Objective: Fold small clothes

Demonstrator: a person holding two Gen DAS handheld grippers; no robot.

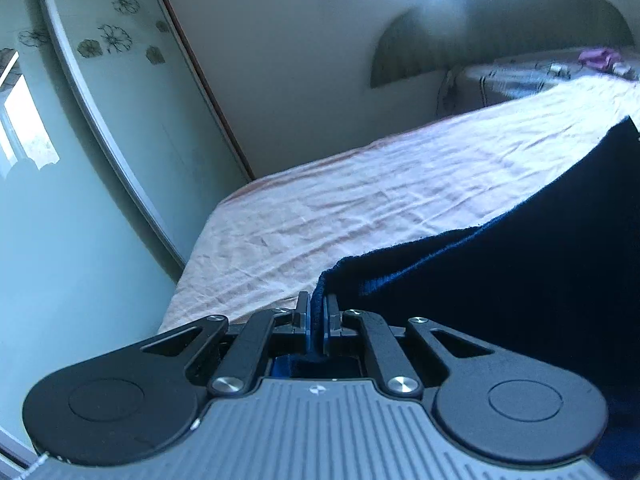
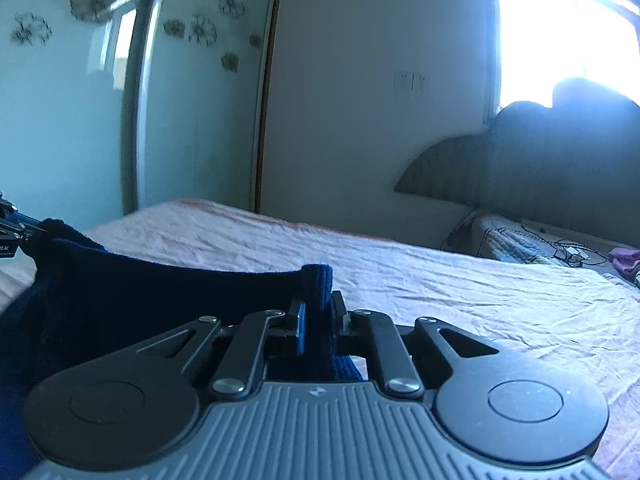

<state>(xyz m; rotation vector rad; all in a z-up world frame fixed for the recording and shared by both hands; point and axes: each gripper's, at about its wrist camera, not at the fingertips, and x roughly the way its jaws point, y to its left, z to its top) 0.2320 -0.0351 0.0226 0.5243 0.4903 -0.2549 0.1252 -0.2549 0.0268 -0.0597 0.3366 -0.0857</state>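
Observation:
A dark navy knitted garment [image 1: 520,248] hangs stretched above the bed, held up by both grippers. My left gripper [image 1: 317,304] is shut on one edge of it, the cloth pinched between the pads and running off to the right. My right gripper [image 2: 318,308] is shut on a ribbed edge of the same garment [image 2: 160,300], which spreads away to the left. At the far left of the right wrist view the left gripper [image 2: 16,232] shows, holding the other corner.
A bed with a wrinkled pale pink sheet [image 1: 360,200] lies under the garment. A mirrored wardrobe door with flower decals [image 2: 92,100] stands beyond the bed. A headboard [image 2: 520,160], a bright window [image 2: 560,32] and a purple cloth [image 2: 624,258] are at the right.

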